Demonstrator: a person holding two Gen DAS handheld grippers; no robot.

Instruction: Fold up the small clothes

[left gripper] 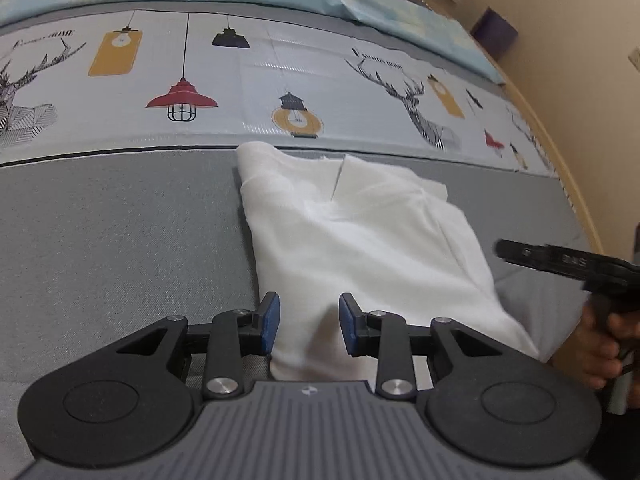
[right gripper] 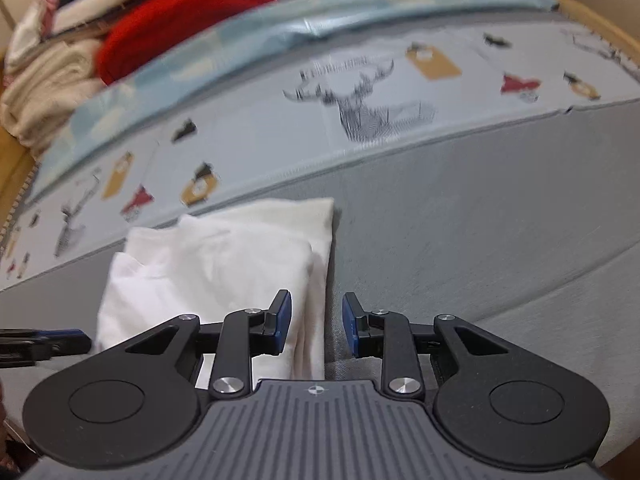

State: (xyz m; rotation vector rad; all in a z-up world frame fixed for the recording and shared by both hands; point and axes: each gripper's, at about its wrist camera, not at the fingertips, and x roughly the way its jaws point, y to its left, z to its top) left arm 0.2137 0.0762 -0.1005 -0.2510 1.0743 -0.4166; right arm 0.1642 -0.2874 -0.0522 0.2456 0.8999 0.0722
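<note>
A folded white garment [left gripper: 360, 232] lies on the grey bedspread [left gripper: 120, 240], its far end touching the patterned strip. My left gripper [left gripper: 309, 322] hangs over the garment's near left corner, open, with cloth showing between the blue pads but not pinched. In the right wrist view the same garment [right gripper: 220, 248] sits left of centre. My right gripper [right gripper: 317, 320] is open, astride the garment's right edge, its left pad over the cloth and its right pad over bare bedspread. The right gripper's fingers [left gripper: 532, 256] enter from the right, held by a hand [left gripper: 600, 340].
A sheet printed with deer and lamps [left gripper: 280, 80] runs across the bed beyond the garment, with a light blue cover [left gripper: 360, 0] behind it. A red cloth [right gripper: 180, 20] and cream clothes [right gripper: 48, 92] are piled at the far left. A wooden bed frame [left gripper: 560, 128] borders the right side.
</note>
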